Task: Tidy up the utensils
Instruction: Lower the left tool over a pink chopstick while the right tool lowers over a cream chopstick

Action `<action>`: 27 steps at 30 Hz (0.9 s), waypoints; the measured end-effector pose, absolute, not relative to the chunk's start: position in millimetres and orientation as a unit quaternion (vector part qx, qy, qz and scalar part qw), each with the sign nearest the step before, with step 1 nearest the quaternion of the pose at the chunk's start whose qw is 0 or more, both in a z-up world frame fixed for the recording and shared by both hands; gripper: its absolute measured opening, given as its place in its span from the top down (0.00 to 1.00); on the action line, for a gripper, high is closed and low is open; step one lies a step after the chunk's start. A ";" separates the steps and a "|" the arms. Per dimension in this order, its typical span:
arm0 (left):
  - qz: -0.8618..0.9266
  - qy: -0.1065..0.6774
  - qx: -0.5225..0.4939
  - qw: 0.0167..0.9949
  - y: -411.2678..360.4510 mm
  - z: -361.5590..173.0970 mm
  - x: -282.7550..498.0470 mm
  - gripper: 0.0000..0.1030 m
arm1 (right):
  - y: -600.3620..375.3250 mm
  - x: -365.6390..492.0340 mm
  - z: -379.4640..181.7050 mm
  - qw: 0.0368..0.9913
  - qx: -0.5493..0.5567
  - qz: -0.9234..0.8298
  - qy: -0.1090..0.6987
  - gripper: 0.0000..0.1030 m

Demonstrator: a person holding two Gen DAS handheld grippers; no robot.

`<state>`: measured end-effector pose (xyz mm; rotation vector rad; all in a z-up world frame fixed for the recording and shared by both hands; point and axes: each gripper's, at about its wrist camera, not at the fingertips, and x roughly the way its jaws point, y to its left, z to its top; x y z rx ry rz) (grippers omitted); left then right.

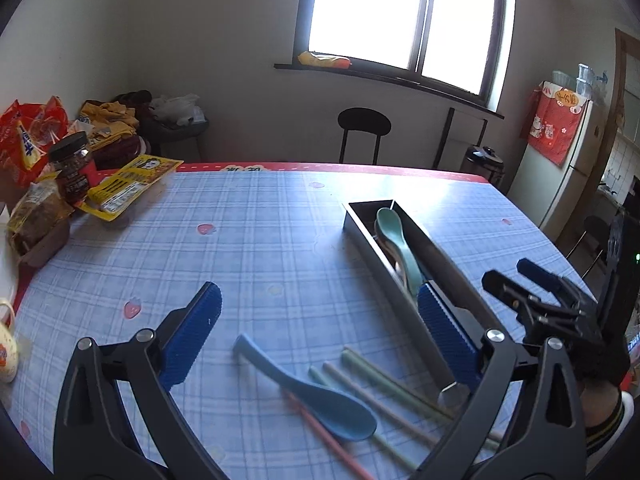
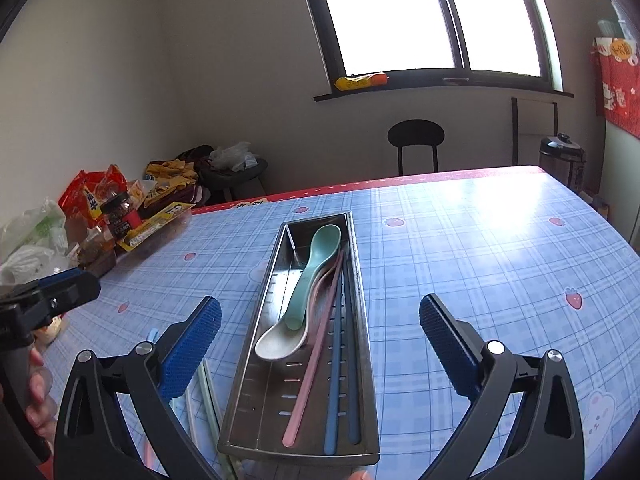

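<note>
A long steel utensil tray (image 2: 362, 344) lies on the blue checked tablecloth; it also shows in the left wrist view (image 1: 448, 272). In it lie a teal spoon (image 2: 312, 268), a white spoon (image 2: 280, 342), a pink chopstick (image 2: 312, 360) and two blue chopsticks (image 2: 334, 380). On the cloth left of the tray lie a blue spoon (image 1: 316, 394), green chopsticks (image 1: 384, 376) and pink chopsticks (image 1: 320, 428). My left gripper (image 1: 320, 312) is open above the blue spoon. My right gripper (image 2: 320, 316) is open above the tray, empty; it also shows in the left wrist view (image 1: 520, 276).
Snack packets and a dark jar (image 1: 74, 168) crowd the table's far left corner. A cream mug (image 1: 6, 348) sits at the left edge. A black chair (image 1: 362, 128) stands behind the table, a fridge (image 1: 568, 152) at the right.
</note>
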<state>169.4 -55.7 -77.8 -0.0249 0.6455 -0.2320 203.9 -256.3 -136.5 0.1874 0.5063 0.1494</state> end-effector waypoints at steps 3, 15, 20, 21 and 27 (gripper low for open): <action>-0.093 0.323 -0.020 0.942 -38.4 -89.0 147.1 0.06 | -251.4 200.1 -135.6 0.961 0.077 0.080 0.254 0.06; -0.133 0.383 -0.037 0.913 -39.3 -138.4 81.2 0.32 | -229.8 157.1 -150.5 0.927 0.053 0.179 0.324 0.28; -0.158 0.399 -0.037 0.903 -56.6 -146.0 81.7 0.48 | -228.8 141.8 -162.6 0.913 0.038 0.197 0.355 0.61; -0.160 0.403 -0.035 0.901 -60.0 -147.8 81.8 0.49 | -228.7 138.9 -164.0 0.912 0.036 0.197 0.357 0.65; -0.163 0.424 -0.028 0.891 -73.1 -158.0 82.8 0.54 | -220.1 126.9 -170.1 0.904 0.020 0.215 0.368 0.83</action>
